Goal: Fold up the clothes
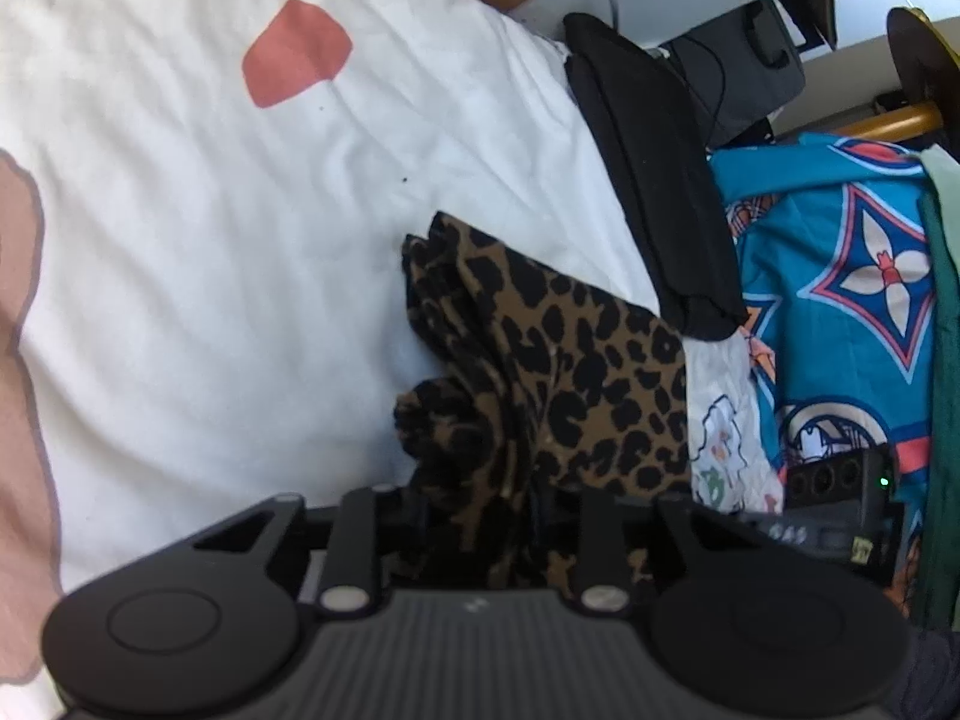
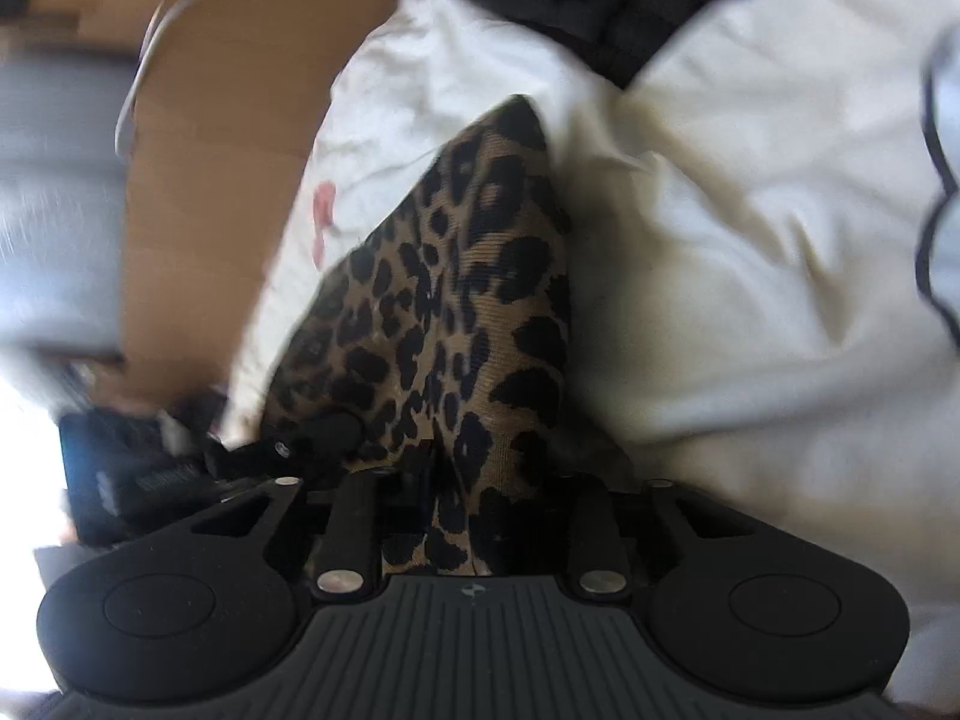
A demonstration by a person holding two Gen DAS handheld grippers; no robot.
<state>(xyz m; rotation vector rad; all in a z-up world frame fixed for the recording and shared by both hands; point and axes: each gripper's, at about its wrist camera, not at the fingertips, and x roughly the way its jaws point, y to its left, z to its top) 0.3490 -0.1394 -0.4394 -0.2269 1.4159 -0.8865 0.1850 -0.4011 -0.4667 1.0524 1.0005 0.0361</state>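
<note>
Claws (image 1: 480,516) pinching leopard-print garment (image 1: 558,360) (bunched, creased)

**Around the bed**

Spread wide: white bedding (image 1: 180,240), creased, with a coral-pink patch (image 1: 297,51) near the top. Off to the right, a teal cover (image 1: 840,228) printed with blue, red and cream star shapes. Beyond it, a rounded wooden rail (image 1: 894,120) and what may be a dark grey bag (image 1: 750,72), blurred. From the right wrist view, a brown surface (image 2: 228,150) crossed by a thin white cable (image 2: 150,54).
</note>
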